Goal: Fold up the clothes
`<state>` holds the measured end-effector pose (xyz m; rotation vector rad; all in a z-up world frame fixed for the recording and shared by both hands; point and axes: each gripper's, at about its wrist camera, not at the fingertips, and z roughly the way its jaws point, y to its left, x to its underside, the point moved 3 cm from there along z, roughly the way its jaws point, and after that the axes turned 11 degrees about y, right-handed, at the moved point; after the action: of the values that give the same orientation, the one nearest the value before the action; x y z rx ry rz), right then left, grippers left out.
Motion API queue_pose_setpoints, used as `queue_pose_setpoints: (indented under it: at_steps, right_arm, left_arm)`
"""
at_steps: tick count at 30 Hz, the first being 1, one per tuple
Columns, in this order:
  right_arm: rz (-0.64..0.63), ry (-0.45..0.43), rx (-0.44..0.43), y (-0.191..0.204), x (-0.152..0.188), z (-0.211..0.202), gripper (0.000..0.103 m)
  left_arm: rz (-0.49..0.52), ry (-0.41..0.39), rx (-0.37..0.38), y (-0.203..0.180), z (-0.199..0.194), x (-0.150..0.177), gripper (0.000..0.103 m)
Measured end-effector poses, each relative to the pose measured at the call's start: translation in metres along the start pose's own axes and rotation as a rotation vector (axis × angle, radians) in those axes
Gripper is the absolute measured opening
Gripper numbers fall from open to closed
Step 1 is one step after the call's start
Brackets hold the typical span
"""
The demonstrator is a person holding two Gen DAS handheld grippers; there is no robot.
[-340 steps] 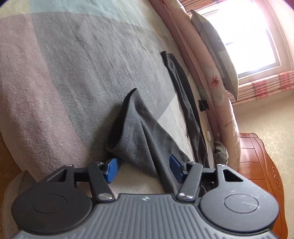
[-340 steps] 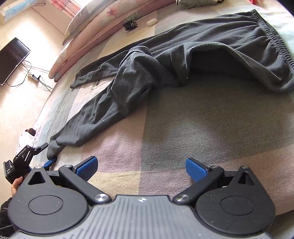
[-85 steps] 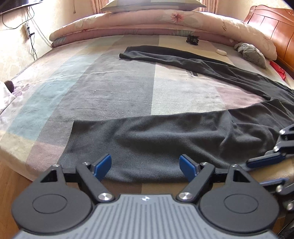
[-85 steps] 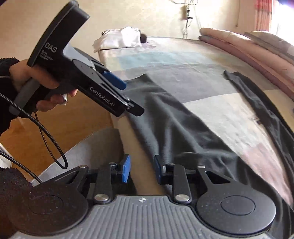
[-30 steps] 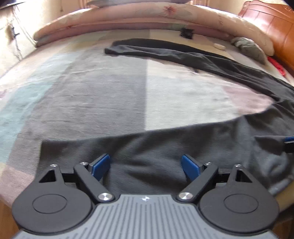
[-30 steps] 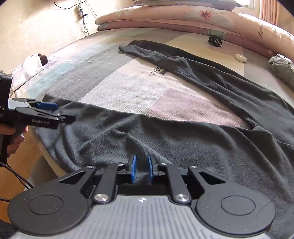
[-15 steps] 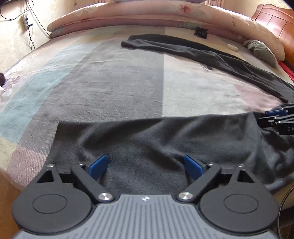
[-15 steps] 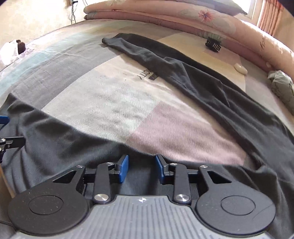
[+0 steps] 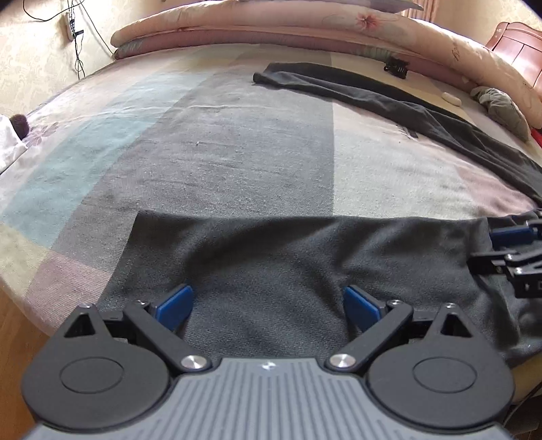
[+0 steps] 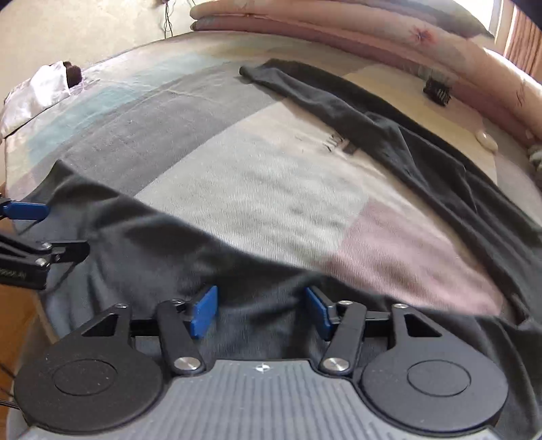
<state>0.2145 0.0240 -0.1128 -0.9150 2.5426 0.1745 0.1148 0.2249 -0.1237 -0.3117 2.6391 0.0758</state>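
Grey trousers (image 9: 288, 264) along bed (image 9: 237, 152) front edge; waist cut off, print unreadable; left gripper (image 9: 267, 304) and right gripper (image 10: 261, 311) spread.

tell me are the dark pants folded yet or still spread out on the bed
Spread out. The dark pants lie with both legs stretched apart across the bed, none laid over the other. Left gripper and right gripper are open.

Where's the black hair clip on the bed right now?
In the left wrist view the black hair clip lies far right on the bed, against the rolled pink quilt, beyond the dark trousers.
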Motion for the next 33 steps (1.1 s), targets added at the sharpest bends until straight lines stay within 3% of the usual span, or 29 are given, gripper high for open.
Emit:
queue_pose_setpoints:
  at_steps: [4,8,12,15,19,25,27,30,33]
  right_arm:
    - [0.049,0.002,-0.042,-0.012,-0.025,0.008,0.074]
    - [0.084,-0.058,-0.08,-0.03,-0.004,-0.033,0.072]
    - [0.17,-0.109,0.036,-0.076,0.042,-0.08,0.073]
    - [0.305,-0.086,0.151,-0.126,0.081,-0.095,0.073]
    - [0.48,-0.039,0.241,-0.186,0.128,-0.091,0.073]
    - [0.519,-0.028,0.264,-0.222,0.143,-0.058,0.076]
    - [0.529,-0.053,0.249,-0.233,0.138,-0.051,0.086]
    - [0.532,-0.072,0.226,-0.248,0.132,-0.047,0.092]
    - [0.517,-0.078,0.198,-0.253,0.134,-0.054,0.088]
  left_arm:
    - [0.002,0.014,-0.009,0.001,-0.005,0.003,0.095]
    - [0.012,-0.013,-0.019,-0.004,-0.025,0.002,0.095]
    - [0.062,-0.055,0.021,-0.025,-0.045,-0.004,0.095]
    - [0.141,-0.078,0.056,-0.055,-0.053,-0.01,0.095]
    - [0.244,-0.07,0.125,-0.103,-0.05,-0.015,0.096]
    - [0.363,-0.018,0.228,-0.162,-0.038,-0.008,0.096]
    - [0.369,0.007,0.218,-0.171,-0.033,-0.004,0.096]
    - [0.363,0.031,0.199,-0.179,-0.023,0.0,0.096]
    - [0.335,0.051,0.17,-0.18,-0.013,0.0,0.099]
